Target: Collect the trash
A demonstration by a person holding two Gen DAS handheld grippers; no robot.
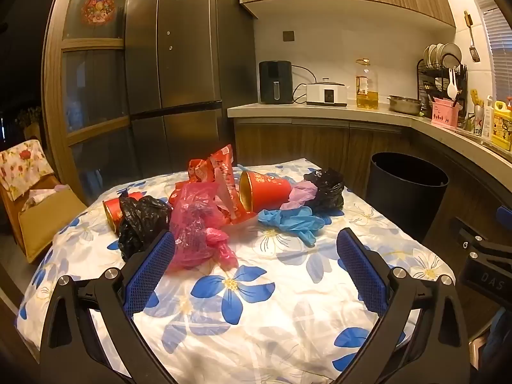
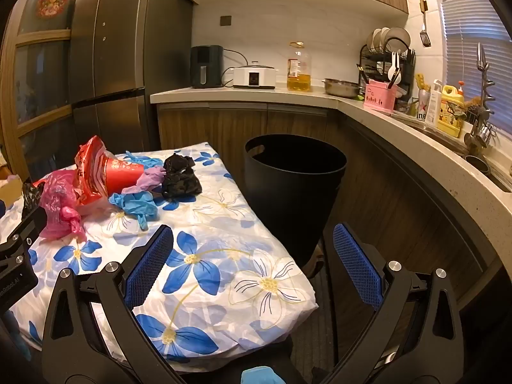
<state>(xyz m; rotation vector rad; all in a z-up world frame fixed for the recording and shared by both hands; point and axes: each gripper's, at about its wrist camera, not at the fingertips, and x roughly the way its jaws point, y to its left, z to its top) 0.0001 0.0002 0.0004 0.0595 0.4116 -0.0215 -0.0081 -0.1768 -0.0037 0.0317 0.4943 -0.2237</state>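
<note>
Both grippers wide open & empty, left gripper facing trash pile on table, right gripper nr black bin

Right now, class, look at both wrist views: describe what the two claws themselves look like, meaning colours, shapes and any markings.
Both match. The left claw and right claw each have black angular linkage arms with silver round bolts, and two flat fingers faced with blue mesh-textured pads. White lettering marks each body where the other view catches it. No cables or sleeves show.

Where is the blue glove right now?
The blue glove lies on the floral tablecloth, in front of the tipped red cup and beside the pink bag.
</note>
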